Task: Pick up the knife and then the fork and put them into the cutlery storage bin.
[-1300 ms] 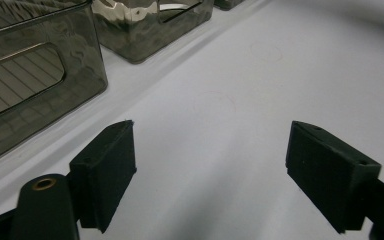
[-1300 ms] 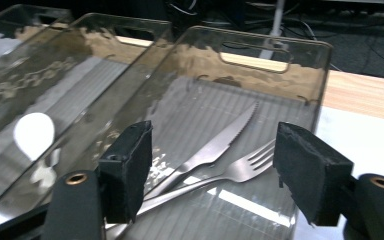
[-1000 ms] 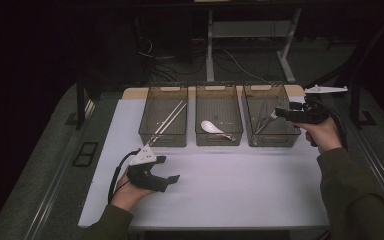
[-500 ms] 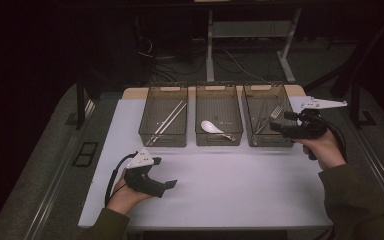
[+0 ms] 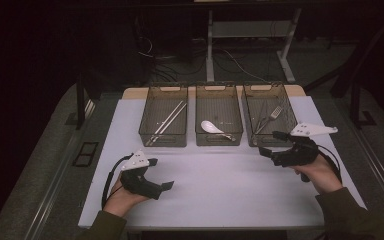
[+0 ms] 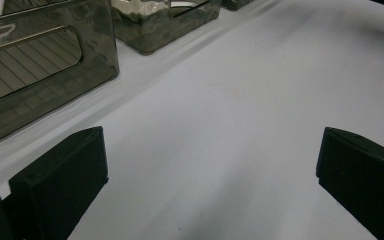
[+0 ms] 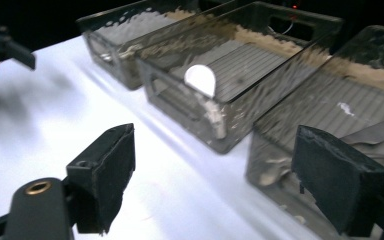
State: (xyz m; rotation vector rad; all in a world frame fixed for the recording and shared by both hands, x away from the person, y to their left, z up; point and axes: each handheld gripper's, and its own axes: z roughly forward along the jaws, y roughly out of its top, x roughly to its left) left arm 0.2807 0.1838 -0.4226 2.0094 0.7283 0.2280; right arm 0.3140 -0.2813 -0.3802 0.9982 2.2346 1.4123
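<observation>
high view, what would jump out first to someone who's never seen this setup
Three smoky clear bins stand in a row at the far edge of the white table: the left bin holds chopsticks, the middle bin a white spoon, the right bin a fork. Nearer, the left gripper and right gripper sit open and empty over bare table.

light: dim room, white table (image 5: 230, 185) lit from above | shadows: soft, grey, at the table's left edge | glare: on bins (image 7: 220, 80) | blur: right gripper view smeared | focus: near jaws soft
</observation>
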